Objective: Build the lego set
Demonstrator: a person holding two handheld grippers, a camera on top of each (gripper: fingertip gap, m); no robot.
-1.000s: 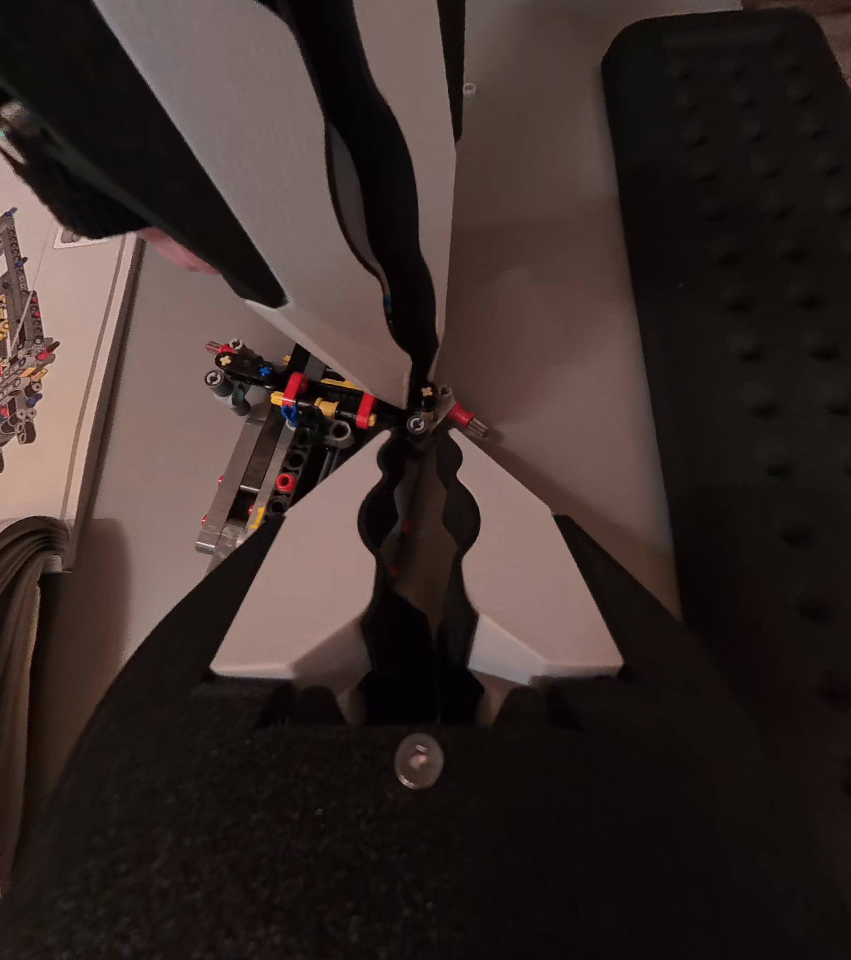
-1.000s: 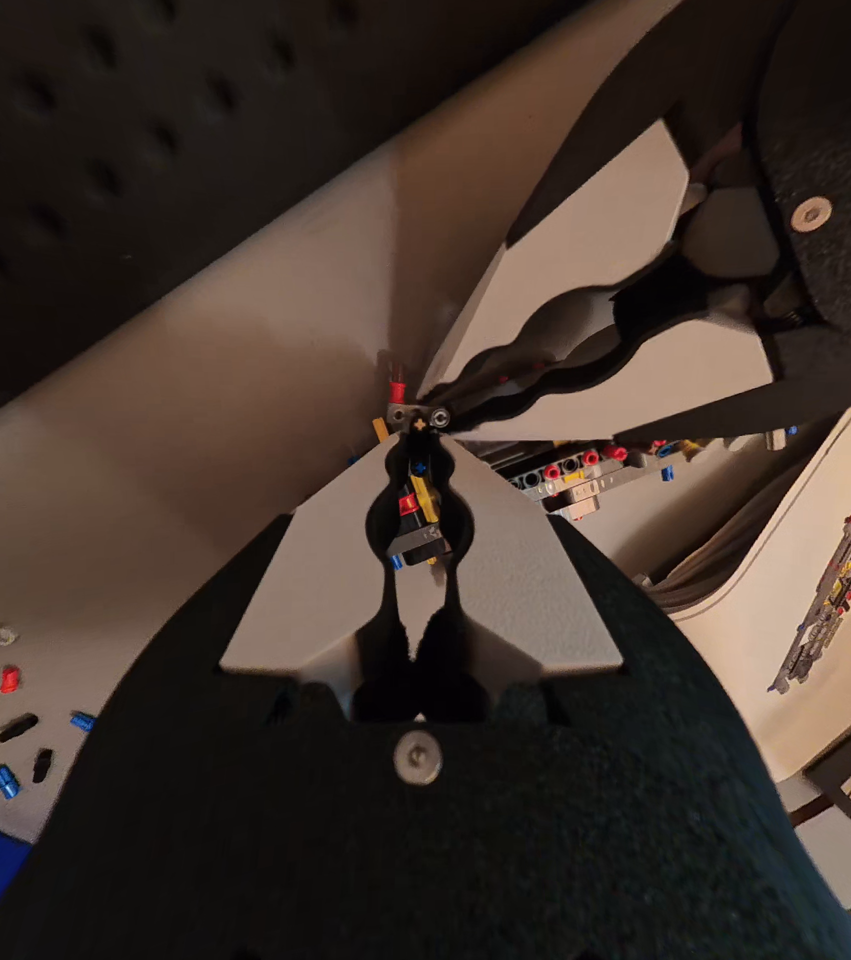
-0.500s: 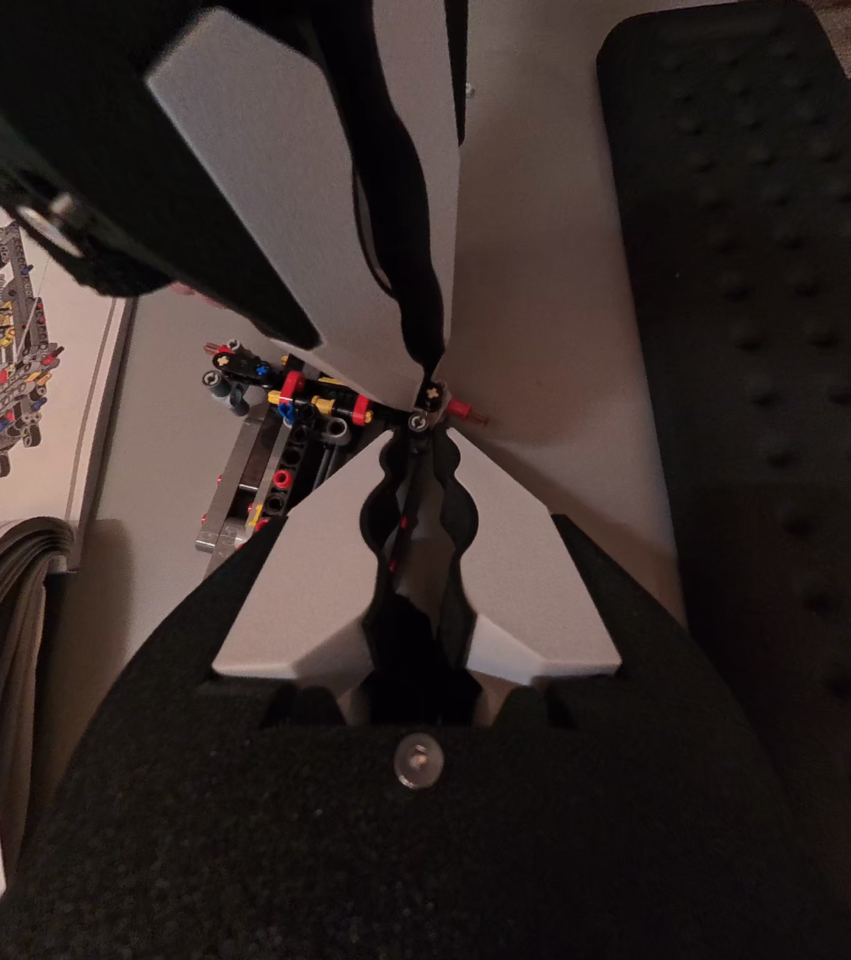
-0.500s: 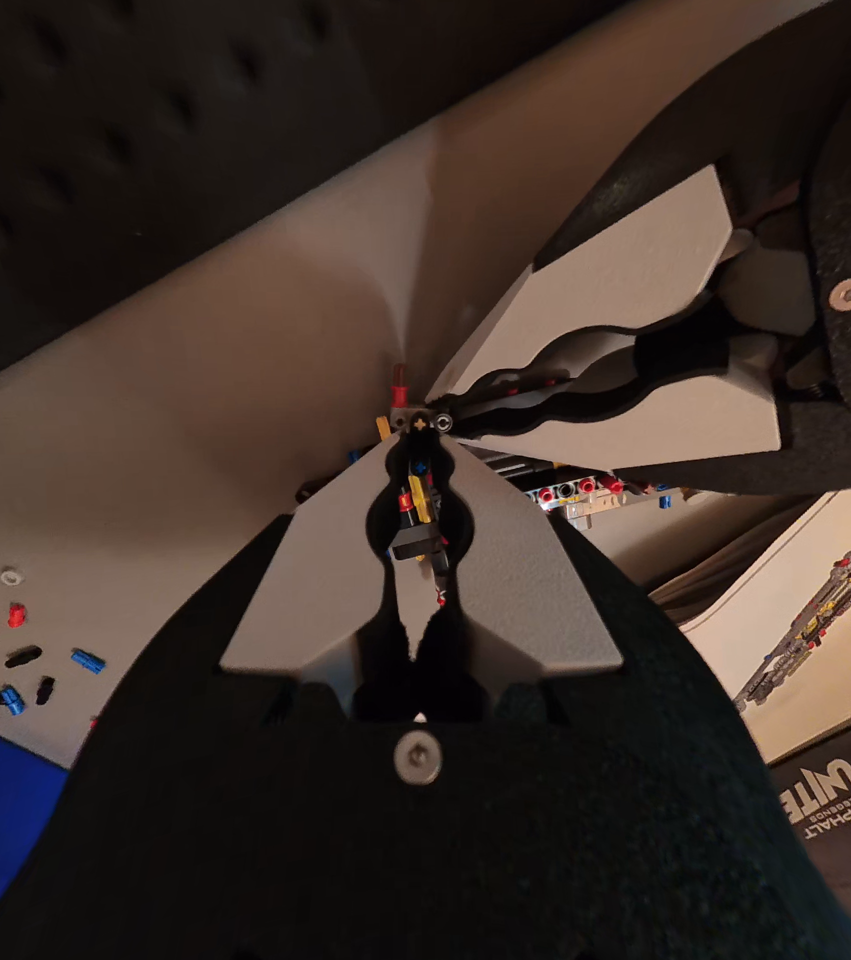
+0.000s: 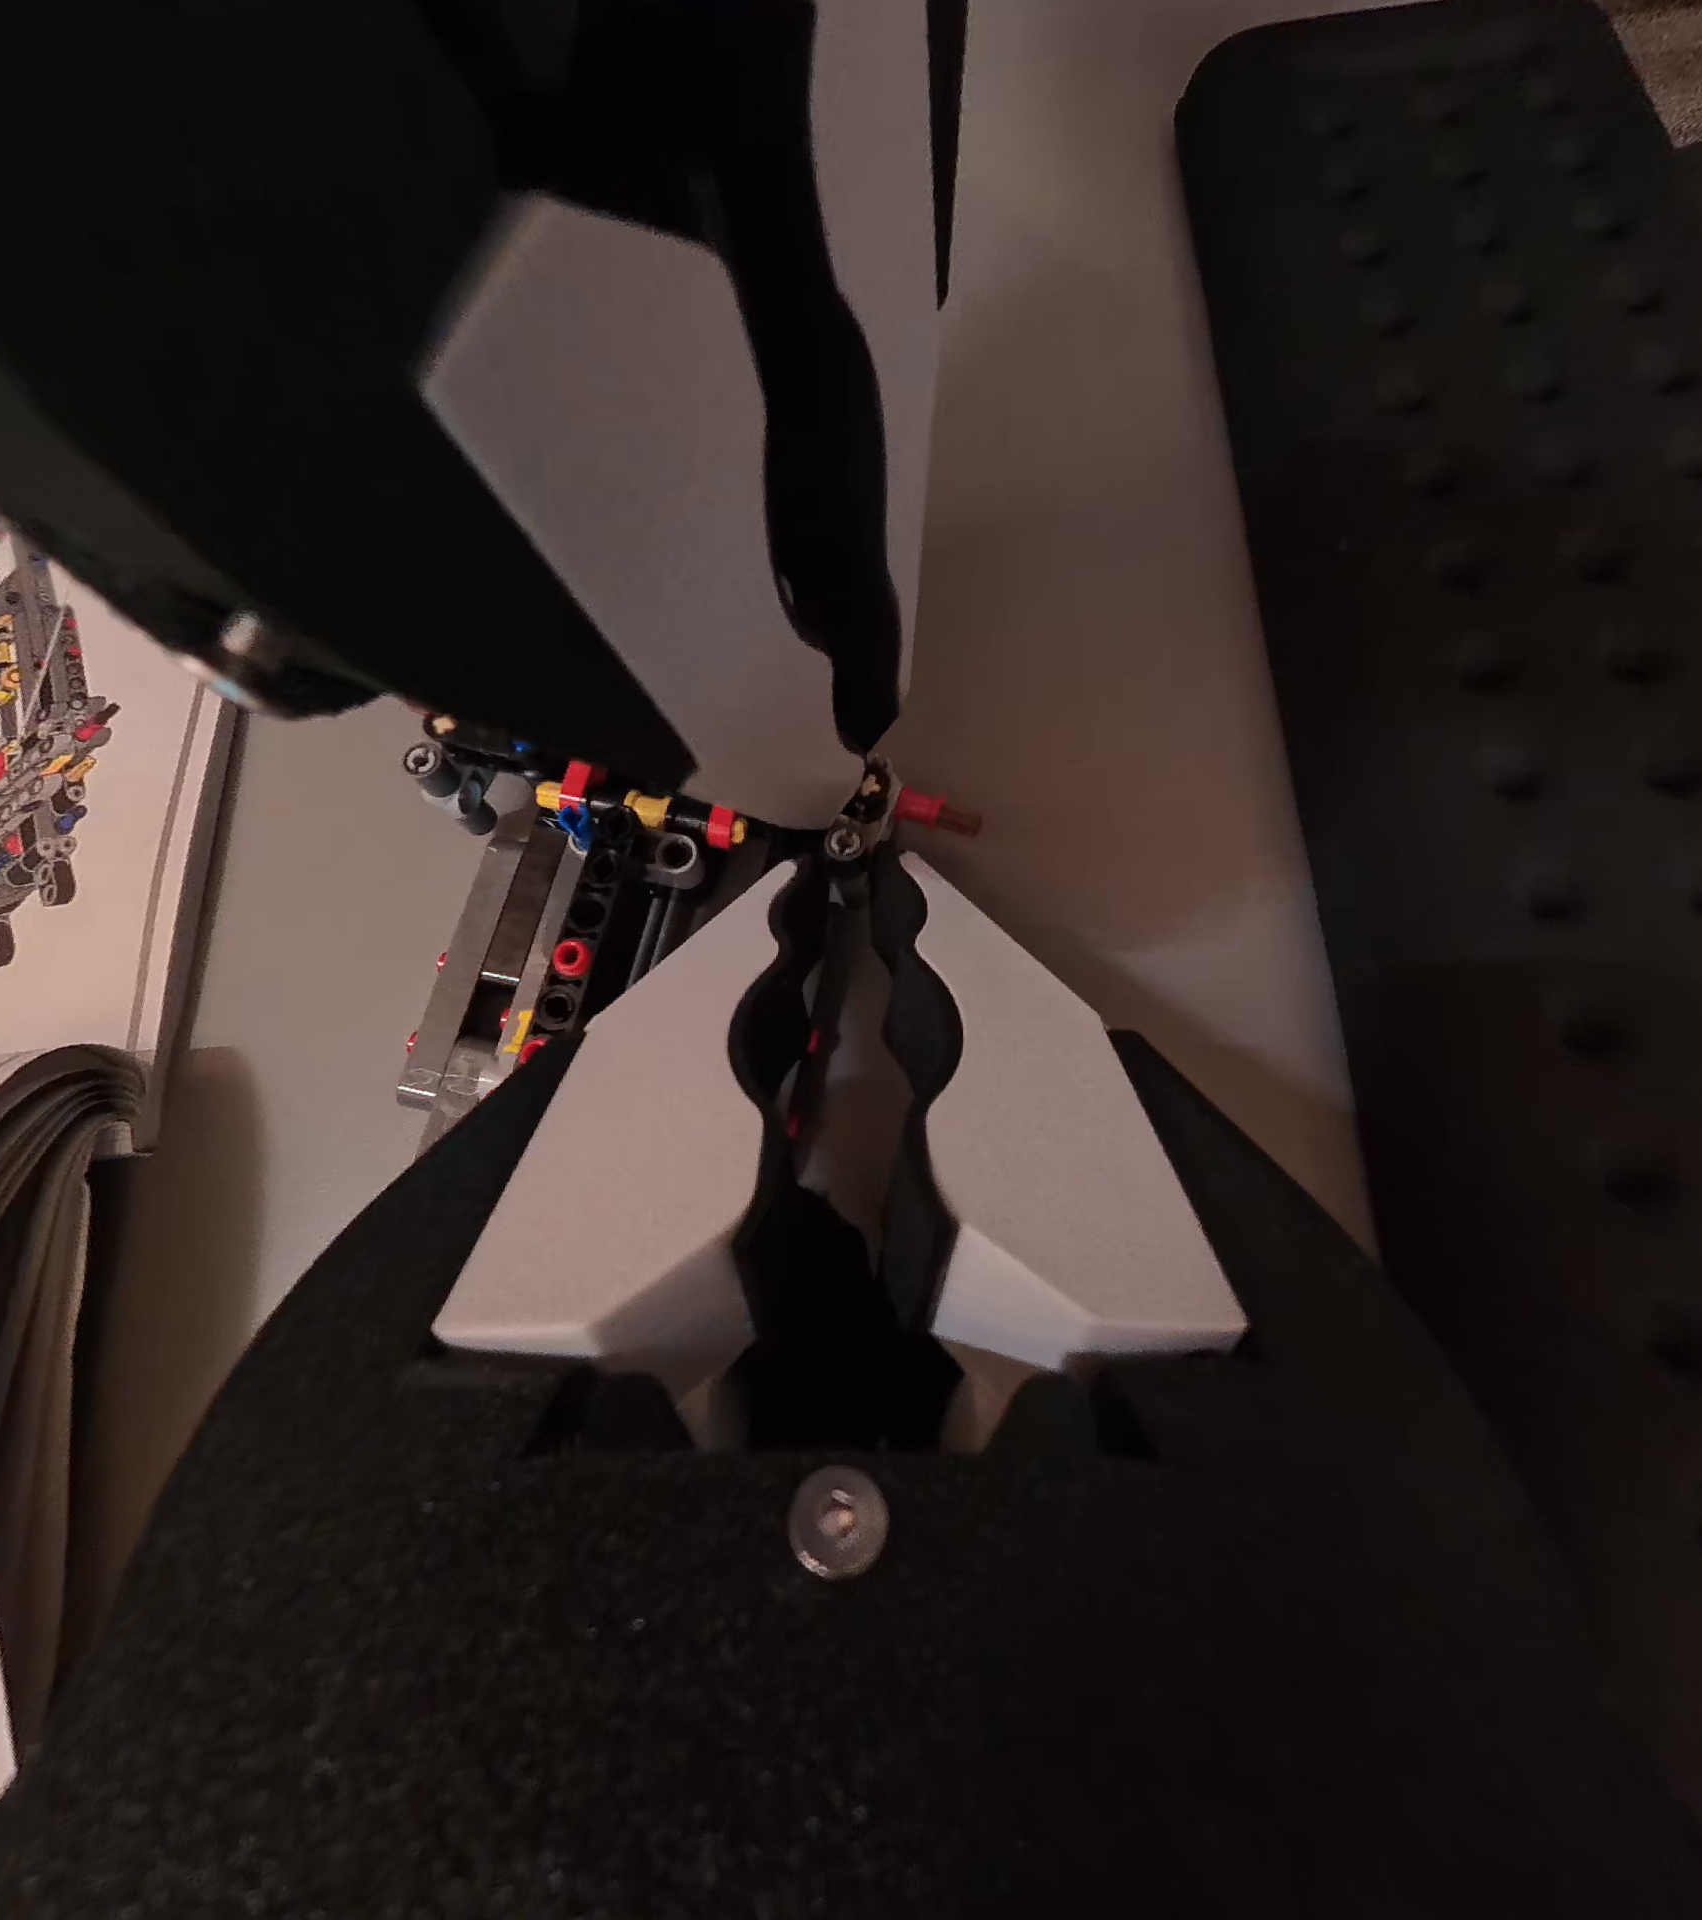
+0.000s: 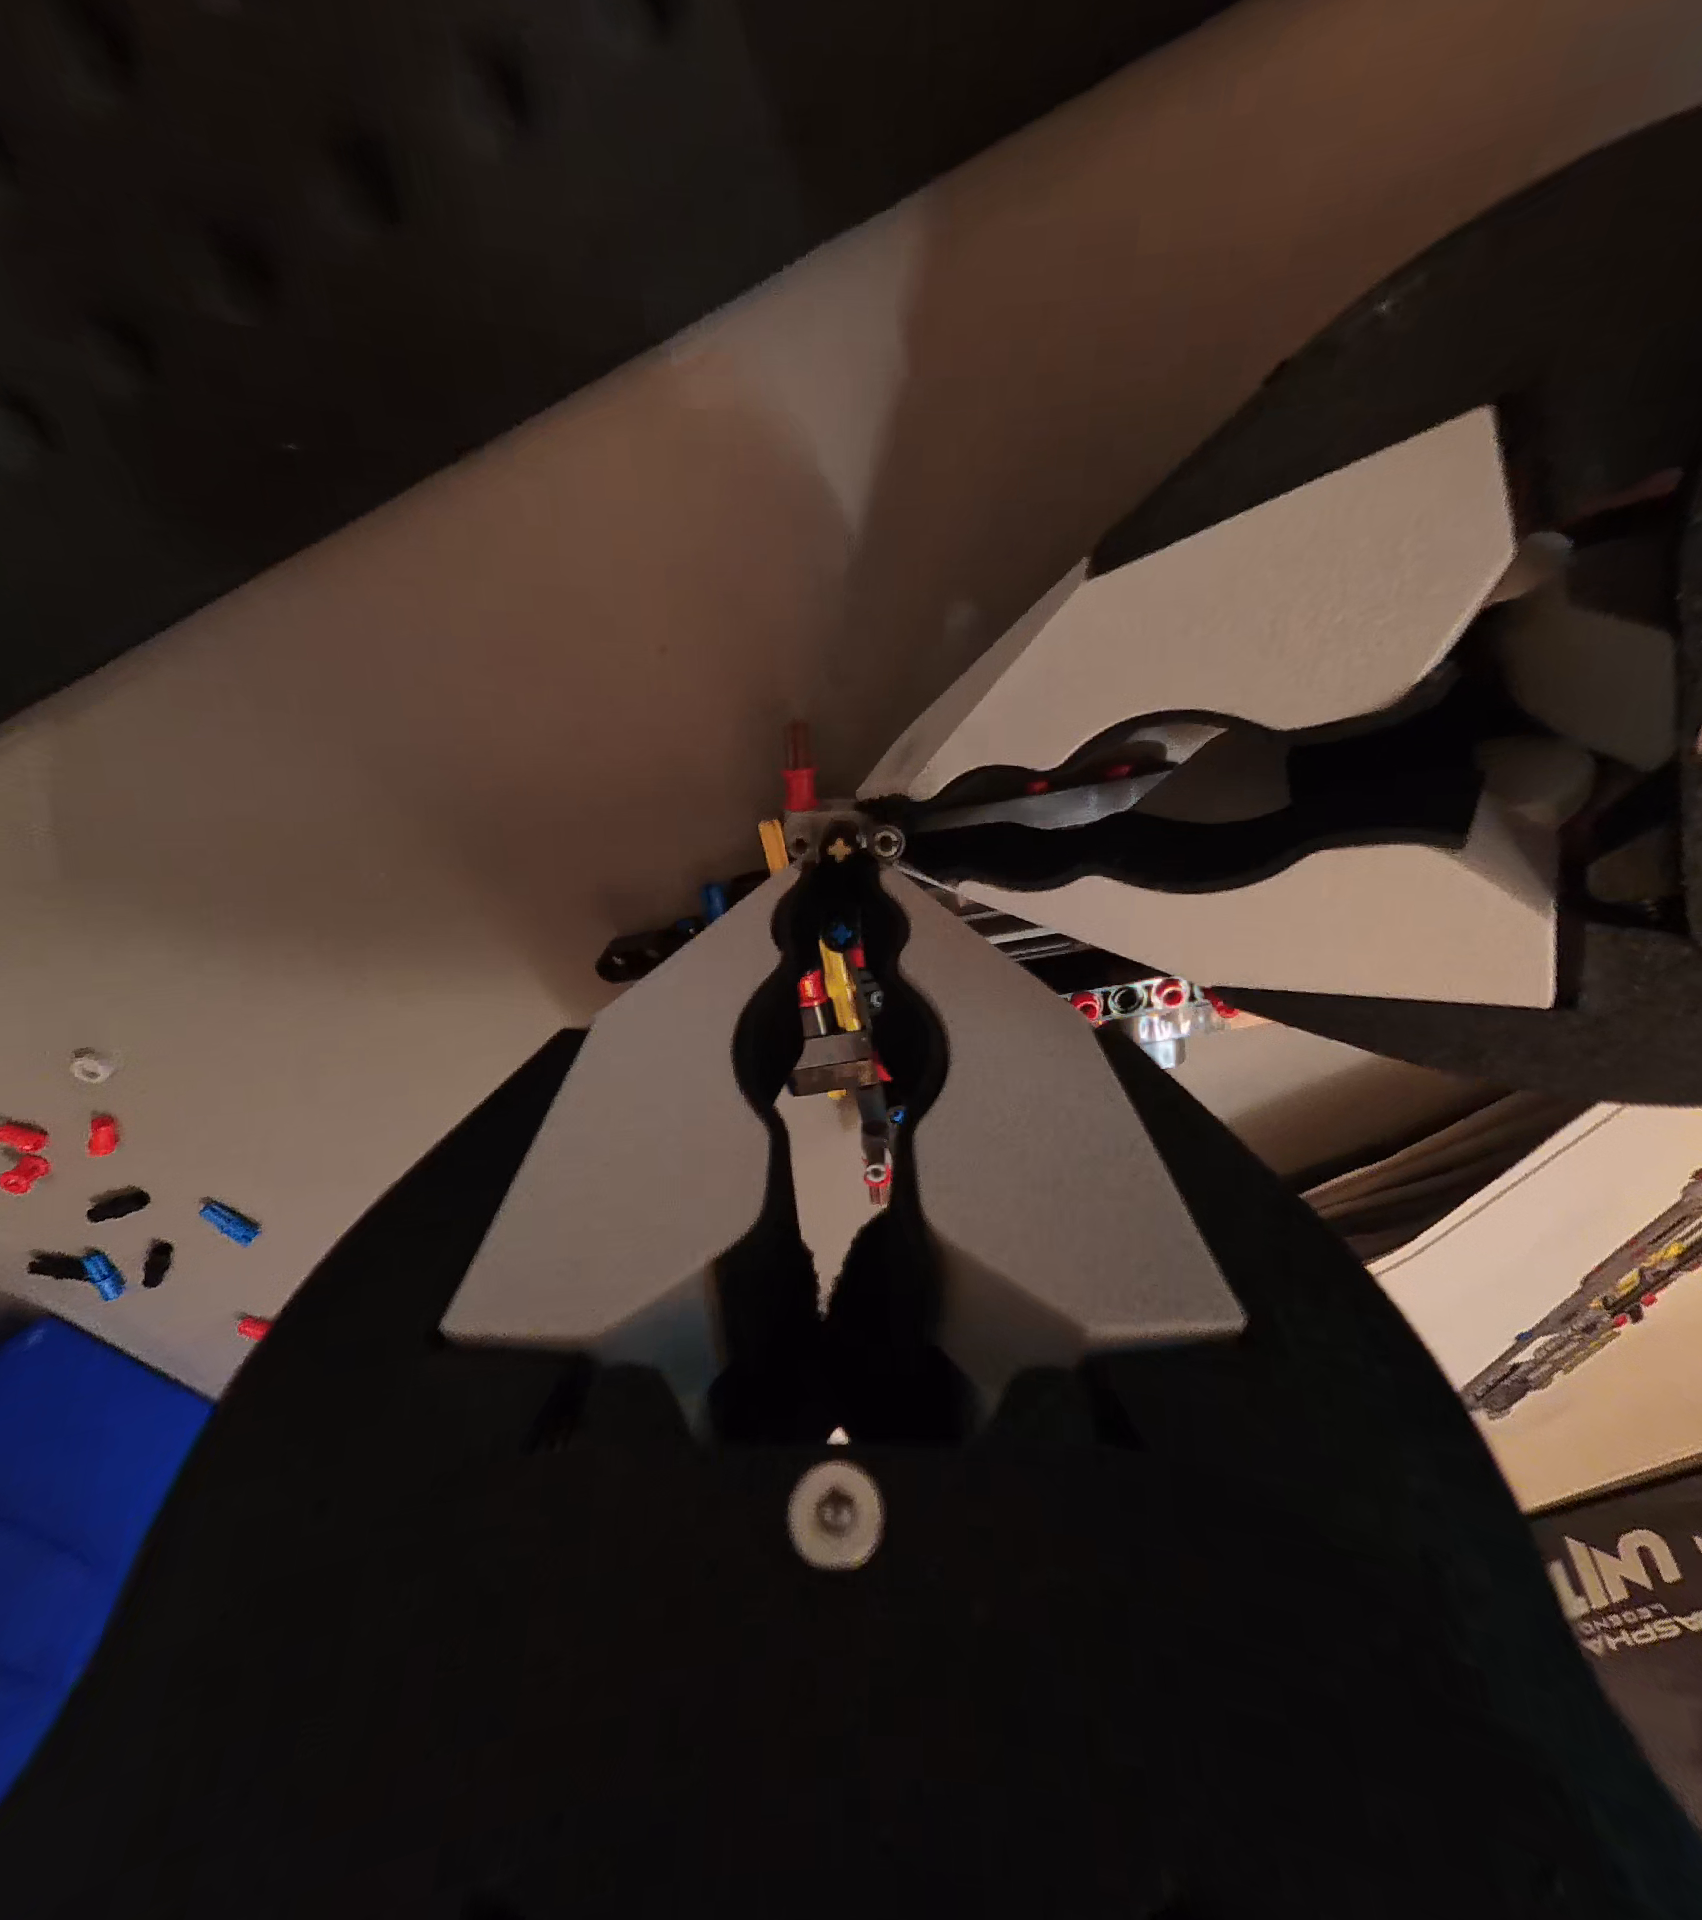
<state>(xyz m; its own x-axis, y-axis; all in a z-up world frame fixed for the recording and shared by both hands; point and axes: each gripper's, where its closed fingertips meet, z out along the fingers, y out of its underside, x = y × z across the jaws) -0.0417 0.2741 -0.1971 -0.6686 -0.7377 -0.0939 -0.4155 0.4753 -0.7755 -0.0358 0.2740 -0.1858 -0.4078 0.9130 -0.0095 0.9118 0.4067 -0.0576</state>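
Lego assembly held over worktop near its padded edge | left gripper and right gripper both clenched on it | step: seating red pin | next: steady push, likely.

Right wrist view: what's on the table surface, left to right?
Blue plastic bin → loose red, black and blue lego pins → grey-and-black lego assembly at the right tool tips → open white instruction booklet.
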